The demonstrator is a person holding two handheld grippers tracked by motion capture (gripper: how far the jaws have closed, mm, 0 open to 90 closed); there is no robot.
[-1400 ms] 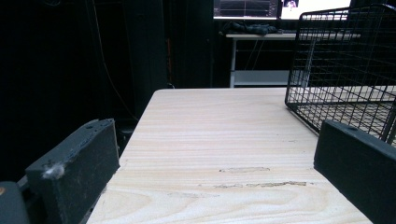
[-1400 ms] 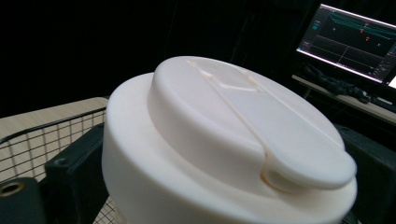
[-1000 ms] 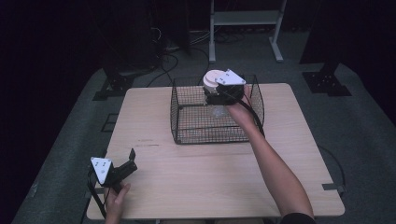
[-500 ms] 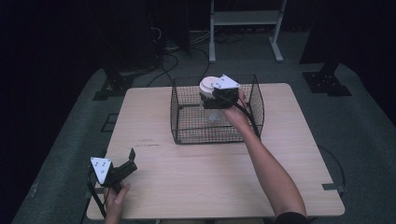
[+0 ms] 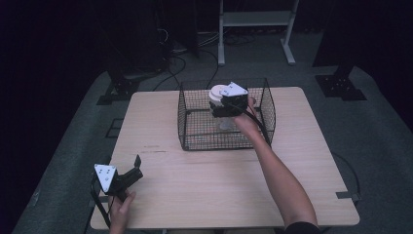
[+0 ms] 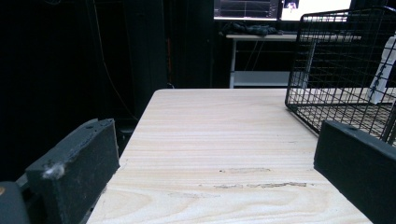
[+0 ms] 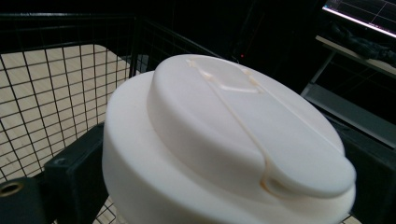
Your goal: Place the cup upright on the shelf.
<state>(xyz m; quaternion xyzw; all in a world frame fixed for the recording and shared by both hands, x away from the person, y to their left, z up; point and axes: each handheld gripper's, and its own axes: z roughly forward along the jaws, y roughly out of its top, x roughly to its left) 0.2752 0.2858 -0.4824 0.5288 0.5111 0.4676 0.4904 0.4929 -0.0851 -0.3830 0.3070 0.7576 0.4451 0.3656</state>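
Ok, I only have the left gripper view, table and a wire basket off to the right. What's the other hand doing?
Observer: The right gripper is shut on a white-lidded container, held over the wire basket.
Operator: What does the lid look like?
Observer: In the right gripper view the lid is cream-white, with a raised round top and a flip tab.
Operator: And my gripper?
Observer: The left gripper sits open near the table's front left corner, holding nothing.
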